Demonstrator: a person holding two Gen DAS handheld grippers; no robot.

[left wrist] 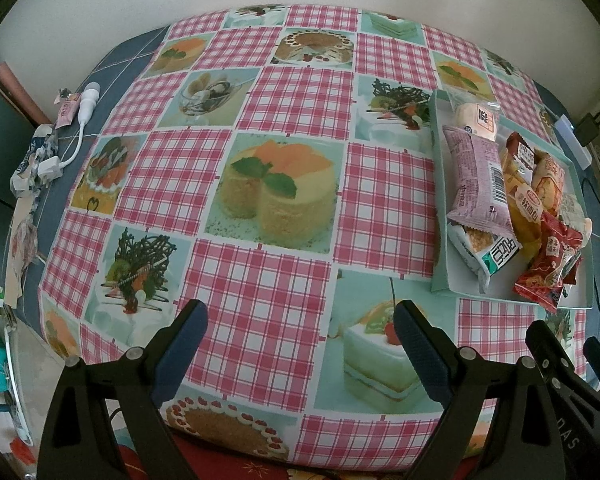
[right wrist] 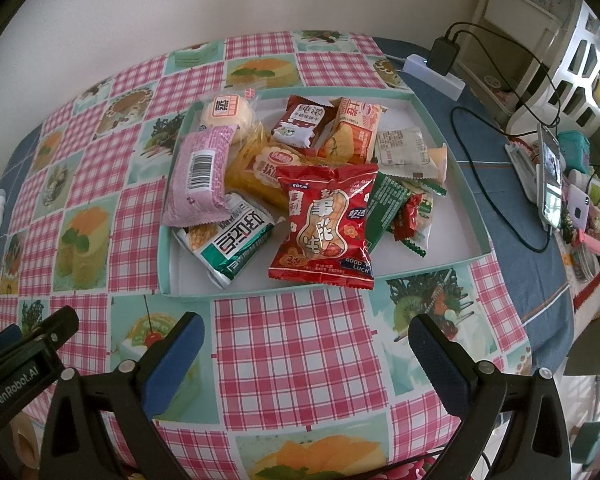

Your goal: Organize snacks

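Observation:
A shallow teal-rimmed white tray holds several snack packets: a red peanut bag, a purple packet, a green-and-white packet, a yellow bread packet and a round bun. The tray lies at the right in the left wrist view. My right gripper is open and empty, above the cloth in front of the tray. My left gripper is open and empty, over the tablecloth left of the tray.
The checked cake-print tablecloth covers the table. A white cable and wrappers lie at its left edge. A power strip with charger, cables, a phone on a stand and clutter sit to the right of the tray.

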